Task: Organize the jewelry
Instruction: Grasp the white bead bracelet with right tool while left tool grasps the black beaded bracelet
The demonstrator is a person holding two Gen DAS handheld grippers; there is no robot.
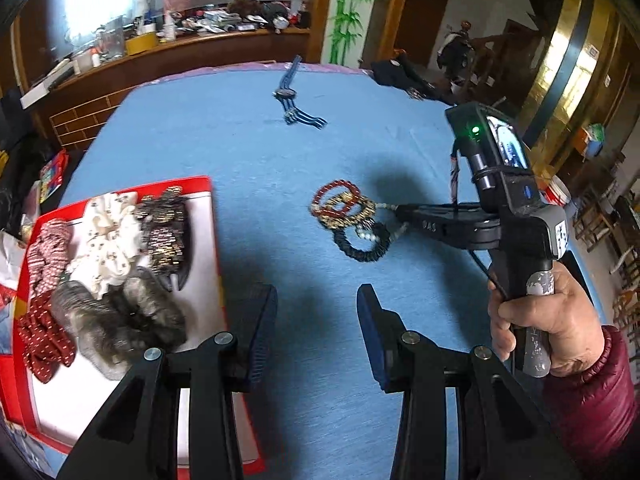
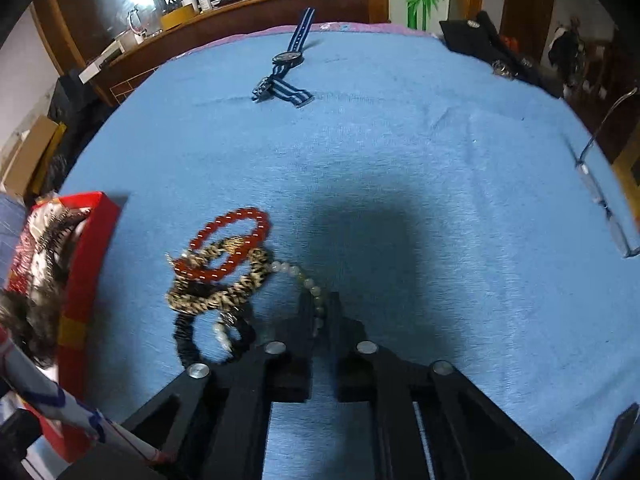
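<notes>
Right wrist view: the right hand-held gripper (image 2: 320,312) is clamped tight on the pale bead bracelet (image 2: 308,280), a few beads pinched right between its fingers. Just left of it sit the rest of the pile on the blue surface (image 2: 440,160): a red bead bracelet (image 2: 232,240), a leopard scrunchie (image 2: 224,296) and a black scrunchie (image 2: 188,340). The left hand-held gripper (image 1: 316,312) hangs partly open with nothing in it, the red tray (image 1: 216,240) of scrunchies just to its left. A striped watch (image 2: 286,74) lies well ahead.
</notes>
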